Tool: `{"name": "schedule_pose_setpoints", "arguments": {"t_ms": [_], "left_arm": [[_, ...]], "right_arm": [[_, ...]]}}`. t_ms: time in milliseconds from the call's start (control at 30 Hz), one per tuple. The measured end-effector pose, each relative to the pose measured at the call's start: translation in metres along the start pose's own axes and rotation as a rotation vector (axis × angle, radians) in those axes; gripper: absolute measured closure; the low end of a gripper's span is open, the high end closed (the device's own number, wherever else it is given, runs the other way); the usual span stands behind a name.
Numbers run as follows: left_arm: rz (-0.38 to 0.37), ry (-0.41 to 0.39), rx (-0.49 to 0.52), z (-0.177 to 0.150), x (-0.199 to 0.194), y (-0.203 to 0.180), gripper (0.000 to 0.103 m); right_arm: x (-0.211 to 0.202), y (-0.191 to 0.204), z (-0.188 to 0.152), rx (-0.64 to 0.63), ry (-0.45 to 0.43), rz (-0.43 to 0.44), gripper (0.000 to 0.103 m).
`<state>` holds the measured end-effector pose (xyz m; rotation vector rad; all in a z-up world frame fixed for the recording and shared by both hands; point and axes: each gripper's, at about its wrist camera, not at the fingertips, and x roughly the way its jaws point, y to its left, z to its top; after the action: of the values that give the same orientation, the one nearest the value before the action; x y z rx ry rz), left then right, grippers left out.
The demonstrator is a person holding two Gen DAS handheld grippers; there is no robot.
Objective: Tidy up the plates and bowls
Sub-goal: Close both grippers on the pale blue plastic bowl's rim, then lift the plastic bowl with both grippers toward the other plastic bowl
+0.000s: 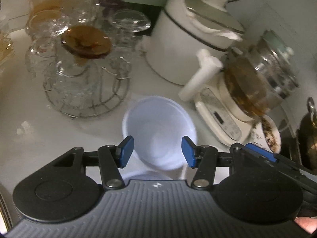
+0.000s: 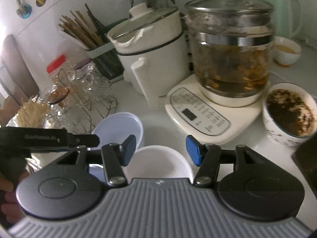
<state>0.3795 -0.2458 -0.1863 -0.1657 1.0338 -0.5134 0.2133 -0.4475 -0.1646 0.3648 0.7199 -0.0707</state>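
A pale blue-white bowl (image 1: 158, 130) stands on the white counter, just ahead of my open left gripper (image 1: 157, 152); its near rim lies between the blue pads, untouched. A second white bowl's rim (image 1: 144, 175) shows below it. In the right wrist view my open right gripper (image 2: 161, 151) hovers over a white bowl (image 2: 158, 164). The blue-white bowl (image 2: 120, 128) sits behind it to the left, with the left gripper's fingers (image 2: 83, 139) reaching over its left edge.
A wire rack of glass cups (image 1: 79, 75) stands at the left. A white pot with a handle (image 2: 150, 59), a glass kettle on its base (image 2: 229, 59) and a cup of dark dregs (image 2: 289, 113) crowd the back and right. Chopsticks (image 2: 79, 31) stand behind.
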Motion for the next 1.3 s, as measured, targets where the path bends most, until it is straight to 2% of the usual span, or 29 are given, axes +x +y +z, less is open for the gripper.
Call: {"name": "schedule_pose_setpoints", "arguments": {"t_ms": [100, 167, 267, 333, 533, 767, 1033, 1300], "left_arm": [[0.023, -0.007, -0.009, 0.004, 0.008, 0.008, 0.046], [0.035, -0.001, -0.019, 0.007, 0.016, 0.014, 0.051], [0.051, 0.013, -0.035, 0.009, 0.030, 0.021, 0.061], [0.060, 0.029, -0.046, 0.008, 0.038, 0.025, 0.074], [0.061, 0.039, -0.072, 0.011, 0.042, 0.034, 0.091], [0.079, 0.029, -0.033, 0.021, 0.032, 0.028, 0.092], [0.069, -0.006, 0.008, 0.031, 0.007, 0.013, 0.092], [0.051, -0.038, 0.035, 0.034, -0.023, 0.003, 0.091]], "right_arm": [[0.016, 0.005, 0.003, -0.006, 0.014, 0.035, 0.046], [0.030, 0.006, 0.007, 0.013, 0.049, 0.061, 0.050], [0.053, 0.012, 0.010, 0.005, 0.090, 0.065, 0.059], [0.068, 0.015, 0.011, -0.009, 0.115, 0.039, 0.066], [0.098, 0.023, 0.004, -0.033, 0.171, 0.035, 0.085], [0.095, 0.029, 0.007, -0.026, 0.137, 0.048, 0.087], [0.065, 0.035, 0.019, -0.015, 0.064, 0.046, 0.088], [0.032, 0.043, 0.016, 0.016, 0.027, 0.047, 0.087]]}}
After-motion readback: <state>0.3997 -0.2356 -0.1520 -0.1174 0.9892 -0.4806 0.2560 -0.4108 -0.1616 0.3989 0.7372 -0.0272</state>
